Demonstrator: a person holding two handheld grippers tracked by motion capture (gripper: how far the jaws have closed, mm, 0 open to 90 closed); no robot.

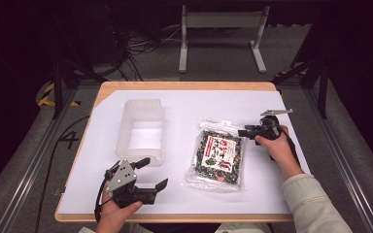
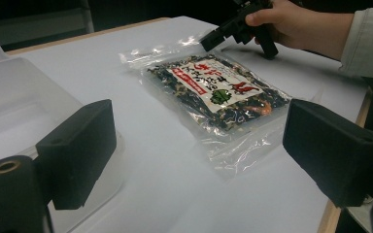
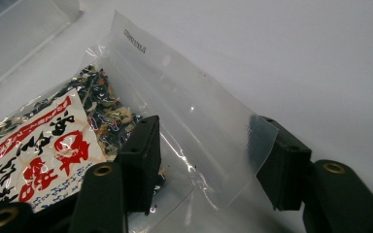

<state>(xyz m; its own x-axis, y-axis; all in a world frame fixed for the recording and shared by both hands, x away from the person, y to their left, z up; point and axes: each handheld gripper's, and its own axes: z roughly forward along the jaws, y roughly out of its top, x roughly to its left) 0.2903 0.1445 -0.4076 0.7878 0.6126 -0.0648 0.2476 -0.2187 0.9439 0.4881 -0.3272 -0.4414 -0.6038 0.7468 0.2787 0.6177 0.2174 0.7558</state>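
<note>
Black tongs in the person's left hand [image 1: 151, 174] lie nearest the high camera, low on the white-covered wooden counter [image 1: 252, 104], spread wide with nothing between them; in the left gripper view the two pads stand far apart, aimed toward the packet. One clear plastic packet of dark dried flakes with a red-and-white printed label [image 1: 218, 154] lies flat on the counter, right of centre. Just left of it, and apart from it, stands one translucent rectangular plastic tub [image 1: 143, 128], open side up and bare inside.

At the packet's far right corner are the right-hand tongs [image 1: 245, 132]. In the right gripper view their jaws straddle the clear sealed edge of the packet [image 3: 184, 121], one pad lying over the film beside the flakes, the other at the film's outer border; they are part-way closed and do not appear to be pinching the film yet.

The step in hand looks like taking the packet by that sealed strip. Done well, I judge, it means closing squarely on the flat film rather than on the bulging contents, biting deep enough that the slick plastic cannot slide out, then lifting slowly so the weight hangs below the grip.

Count: one packet, one tub, two tongs.
</note>
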